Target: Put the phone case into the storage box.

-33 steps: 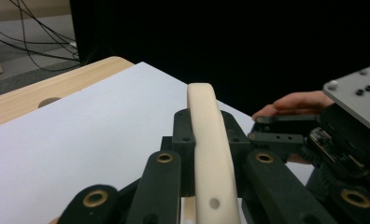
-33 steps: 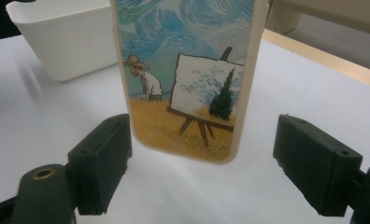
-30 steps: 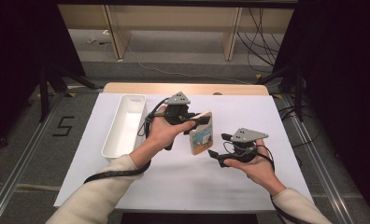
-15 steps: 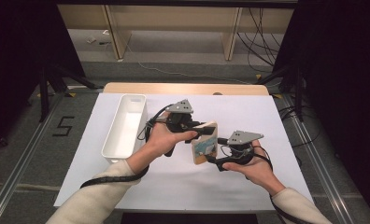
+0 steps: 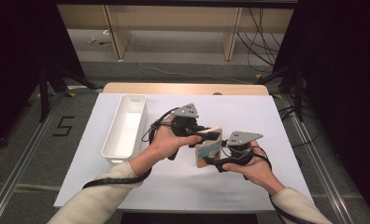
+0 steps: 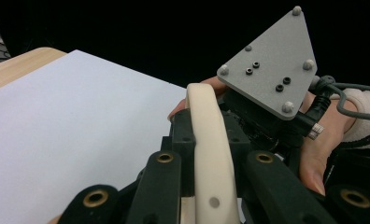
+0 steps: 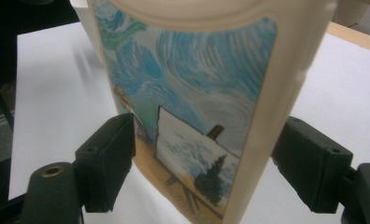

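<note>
**Between the jaws: a case passing from hand to hand**

Between the right gripper's [image 7: 192,158] jaws stands the painted phone case [image 7: 188,93], its long axis upright, rising toward twelve o'clock; the jaws have just been closing, the pad at nine o'clock touching the printed face, the pad at three o'clock just short of the cream edge; the left gripper [image 6: 206,154] is clamped on the case's rim; above mid-table the case [image 5: 207,147] hangs between both hands, the white tray [image 5: 109,148] at nine o'clock.

Wood table [image 5: 127,87] w/ white sheet [image 5: 267,116]; white bin [image 5: 125,131] on sheet
</note>
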Action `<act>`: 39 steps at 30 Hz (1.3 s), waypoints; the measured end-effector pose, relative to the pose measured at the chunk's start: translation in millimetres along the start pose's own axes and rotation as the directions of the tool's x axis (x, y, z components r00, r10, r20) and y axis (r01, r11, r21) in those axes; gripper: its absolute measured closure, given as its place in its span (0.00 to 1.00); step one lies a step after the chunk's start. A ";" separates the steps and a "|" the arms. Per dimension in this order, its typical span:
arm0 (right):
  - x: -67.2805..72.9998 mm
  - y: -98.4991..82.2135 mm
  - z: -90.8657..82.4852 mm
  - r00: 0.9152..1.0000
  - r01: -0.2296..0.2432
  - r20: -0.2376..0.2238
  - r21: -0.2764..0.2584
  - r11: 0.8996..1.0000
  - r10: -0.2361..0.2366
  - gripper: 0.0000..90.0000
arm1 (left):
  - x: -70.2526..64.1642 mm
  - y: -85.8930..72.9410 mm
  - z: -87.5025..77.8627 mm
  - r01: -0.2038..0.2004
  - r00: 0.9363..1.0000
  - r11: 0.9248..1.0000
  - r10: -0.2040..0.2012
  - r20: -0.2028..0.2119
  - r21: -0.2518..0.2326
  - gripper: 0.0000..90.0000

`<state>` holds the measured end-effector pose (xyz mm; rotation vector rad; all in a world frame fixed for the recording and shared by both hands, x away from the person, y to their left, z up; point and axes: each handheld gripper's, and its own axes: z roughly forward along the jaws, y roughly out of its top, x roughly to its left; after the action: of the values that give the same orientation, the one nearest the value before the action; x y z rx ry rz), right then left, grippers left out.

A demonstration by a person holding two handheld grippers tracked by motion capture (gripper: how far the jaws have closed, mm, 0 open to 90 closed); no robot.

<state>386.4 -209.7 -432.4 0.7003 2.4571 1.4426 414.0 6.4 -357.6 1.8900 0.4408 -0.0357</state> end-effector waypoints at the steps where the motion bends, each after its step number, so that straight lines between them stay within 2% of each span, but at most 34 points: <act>1: -0.2 0.0 -0.2 1.000 -0.004 -0.006 -0.006 1.000 0.004 0.28 | -0.4 0.0 0.5 -0.001 1.000 1.000 0.001 0.003 0.001 0.89; 9: -1.3 -0.7 -0.5 0.999 -0.002 -0.033 -0.015 1.000 0.001 0.39 | -3.3 0.4 4.4 -0.004 1.000 1.000 0.004 0.010 0.004 0.89; 20: -2.2 -0.3 -1.7 0.998 -0.003 -0.069 -0.008 1.000 0.003 0.63 | -3.8 3.3 3.7 -0.021 1.000 1.000 0.021 0.010 0.003 0.89; 25: -3.6 0.7 -3.0 0.995 -0.005 -0.095 -0.002 1.000 0.005 0.72 | -1.5 2.6 0.7 -0.012 1.000 1.000 0.013 0.008 -0.009 0.89; 32: -5.4 1.1 -5.0 0.995 0.006 -0.096 0.014 1.000 -0.005 0.85 | 2.1 0.6 -0.5 -0.003 1.000 1.000 0.003 0.019 -0.020 0.88; 39: -5.6 2.1 -6.7 0.995 -0.003 -0.101 0.024 1.000 0.005 0.89 | 3.2 0.1 -0.5 -0.001 1.000 1.000 0.001 0.030 -0.026 0.87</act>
<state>389.2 -216.8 -427.5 0.6520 2.5537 1.4881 416.8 7.7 -358.1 1.8616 0.4177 -0.0577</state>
